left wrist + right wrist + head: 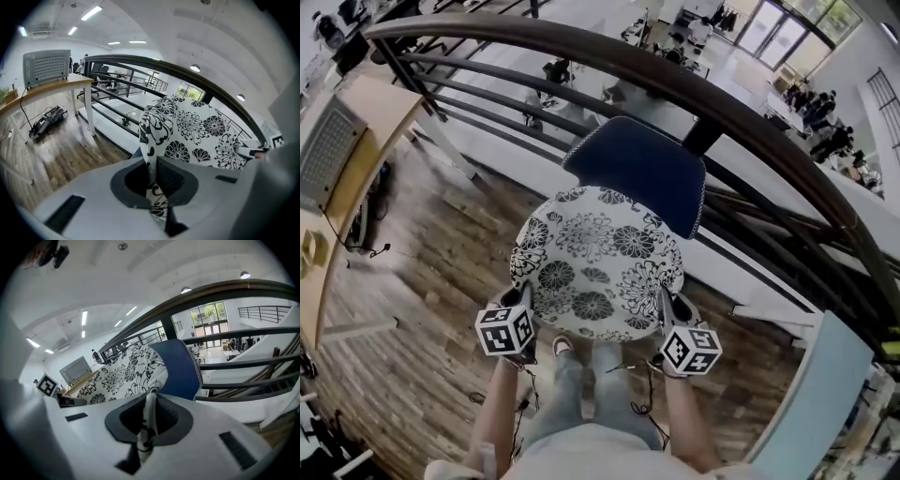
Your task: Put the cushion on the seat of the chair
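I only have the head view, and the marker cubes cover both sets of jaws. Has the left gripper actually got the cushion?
Observer: Yes. In the left gripper view, the left gripper is shut on the edge of the cushion.
Operator: And the right one?
Observer: The right gripper is shut on a pinched fold of the cushion's edge.
Operator: Is the cushion lying flat?
Observer: It doesn't look so. In the left gripper view it rises steeply from the jaws, with its far edge up high.
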